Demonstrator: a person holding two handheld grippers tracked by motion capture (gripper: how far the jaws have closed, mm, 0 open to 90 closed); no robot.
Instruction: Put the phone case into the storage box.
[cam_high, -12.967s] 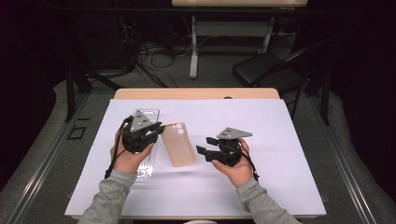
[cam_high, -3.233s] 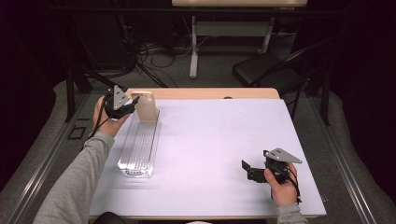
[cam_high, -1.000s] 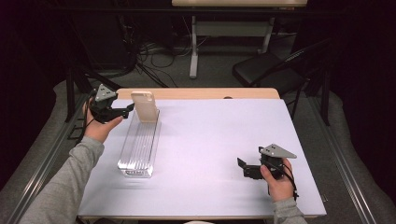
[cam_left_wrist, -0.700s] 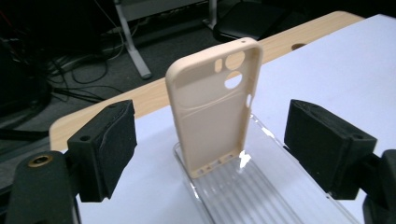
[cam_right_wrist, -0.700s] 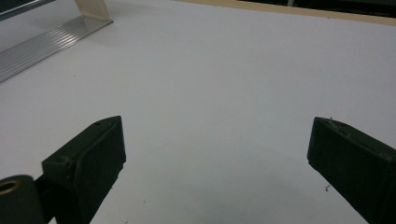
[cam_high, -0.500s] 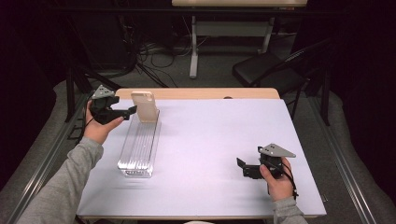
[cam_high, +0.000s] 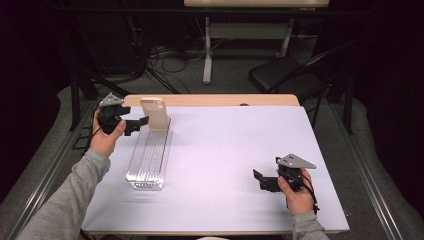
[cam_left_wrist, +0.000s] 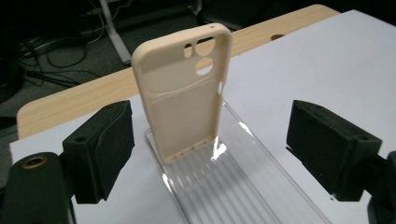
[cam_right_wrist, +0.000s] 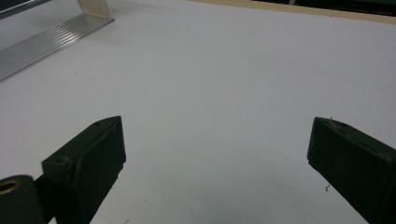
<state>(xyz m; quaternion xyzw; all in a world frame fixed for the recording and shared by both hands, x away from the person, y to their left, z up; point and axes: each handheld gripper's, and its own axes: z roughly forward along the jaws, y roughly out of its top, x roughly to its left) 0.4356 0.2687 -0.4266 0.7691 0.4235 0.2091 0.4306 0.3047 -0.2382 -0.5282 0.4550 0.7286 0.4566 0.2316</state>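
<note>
A beige phone case (cam_high: 155, 114) stands upright in the far end of a clear ribbed rack (cam_high: 147, 160) on the left side of the table. My left gripper (cam_high: 139, 122) hovers just left of the case, open. Its jaws have just been opening and do not touch the case. In the left gripper view the case (cam_left_wrist: 187, 93) rises from the rack (cam_left_wrist: 243, 186) ahead of the left gripper (cam_left_wrist: 217, 140), with clear gaps on both sides. My right gripper (cam_high: 259, 179) rests open low at the near right. In its own view the right gripper (cam_right_wrist: 215, 154) has bare table between the jaws.
A white cover (cam_high: 230, 145) spans the table, with a wooden edge (cam_high: 225, 100) bare at the far side. Beyond it the floor holds a black chair (cam_high: 285, 75), cables and a white desk leg (cam_high: 206, 55). Metal rails run along both sides of the table.
The left gripper has let go of the case, which now stands alone in the rack, and has drawn back a little to the left with wider jaws. The right hand has kept still.
</note>
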